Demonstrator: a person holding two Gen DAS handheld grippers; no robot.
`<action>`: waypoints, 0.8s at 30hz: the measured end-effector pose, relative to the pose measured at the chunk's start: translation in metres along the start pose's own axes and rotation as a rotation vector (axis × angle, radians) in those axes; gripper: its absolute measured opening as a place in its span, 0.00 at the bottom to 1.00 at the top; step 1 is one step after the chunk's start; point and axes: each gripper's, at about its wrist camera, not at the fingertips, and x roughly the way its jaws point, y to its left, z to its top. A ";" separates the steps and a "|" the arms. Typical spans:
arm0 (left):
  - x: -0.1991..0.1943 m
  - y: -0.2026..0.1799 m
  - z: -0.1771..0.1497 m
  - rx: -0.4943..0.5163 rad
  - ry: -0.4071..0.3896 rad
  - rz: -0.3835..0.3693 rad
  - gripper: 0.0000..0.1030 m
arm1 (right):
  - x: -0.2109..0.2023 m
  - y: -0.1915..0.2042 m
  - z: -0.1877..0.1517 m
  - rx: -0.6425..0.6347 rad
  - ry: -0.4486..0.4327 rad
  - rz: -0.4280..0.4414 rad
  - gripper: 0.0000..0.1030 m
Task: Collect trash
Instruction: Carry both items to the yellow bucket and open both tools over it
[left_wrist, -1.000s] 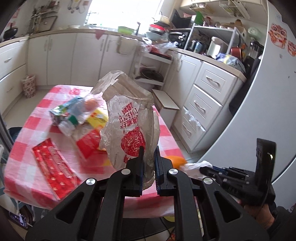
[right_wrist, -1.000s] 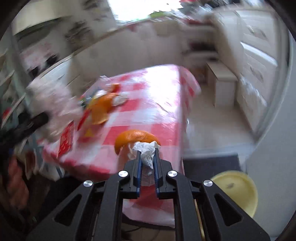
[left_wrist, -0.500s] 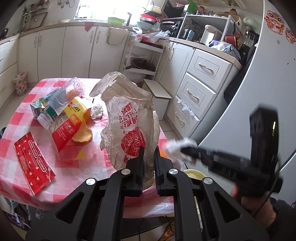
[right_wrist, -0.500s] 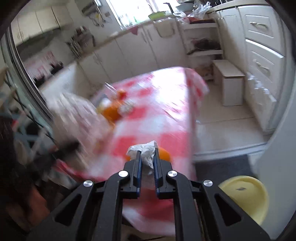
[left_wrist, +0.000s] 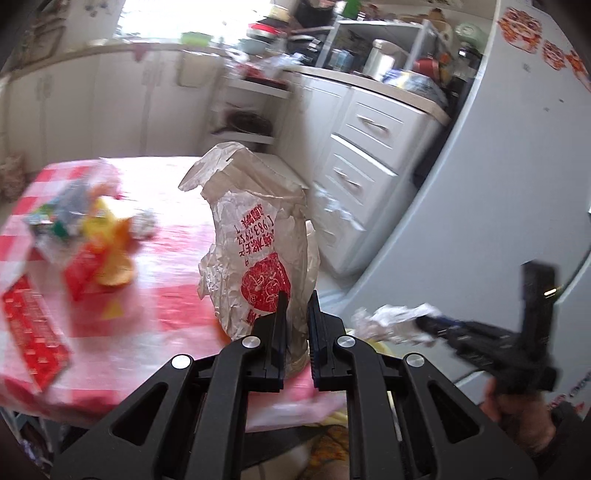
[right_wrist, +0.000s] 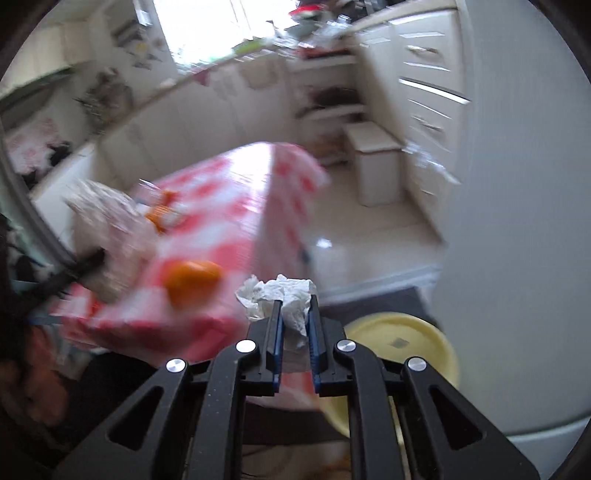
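My left gripper (left_wrist: 295, 299) is shut on a crumpled translucent plastic bag (left_wrist: 255, 236) with red print, held upright over the near edge of the red-checked table (left_wrist: 177, 299). My right gripper (right_wrist: 294, 306) is shut on a crumpled white tissue (right_wrist: 280, 295), held off the table's near right corner. In the left wrist view the right gripper (left_wrist: 417, 321) and the tissue (left_wrist: 388, 321) show right of the bag, apart from it. Orange peel (right_wrist: 192, 280) lies at the table corner. A trash pile with bottle, yellow carton and peel (left_wrist: 92, 236) lies on the table's left.
A red packet (left_wrist: 29, 325) lies at the table's near left edge. A yellow round basin (right_wrist: 402, 347) stands on the floor below the right gripper. White cabinets (left_wrist: 369, 177), a small white bin (right_wrist: 376, 166) and a fridge (left_wrist: 498, 184) stand to the right.
My right gripper with the tissue has lifted off the table corner and drawn back to the right of the bag. The left gripper keeps its hold on the bag; both views are blurred by motion.
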 end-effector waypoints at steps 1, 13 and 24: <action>0.005 -0.008 0.000 0.006 0.014 -0.040 0.09 | 0.002 -0.005 -0.004 -0.004 0.008 -0.032 0.14; 0.113 -0.083 -0.022 -0.007 0.314 -0.383 0.09 | 0.053 -0.072 -0.037 0.153 0.163 -0.168 0.15; 0.195 -0.096 -0.063 -0.057 0.493 -0.344 0.11 | 0.052 -0.113 -0.041 0.336 0.171 -0.198 0.50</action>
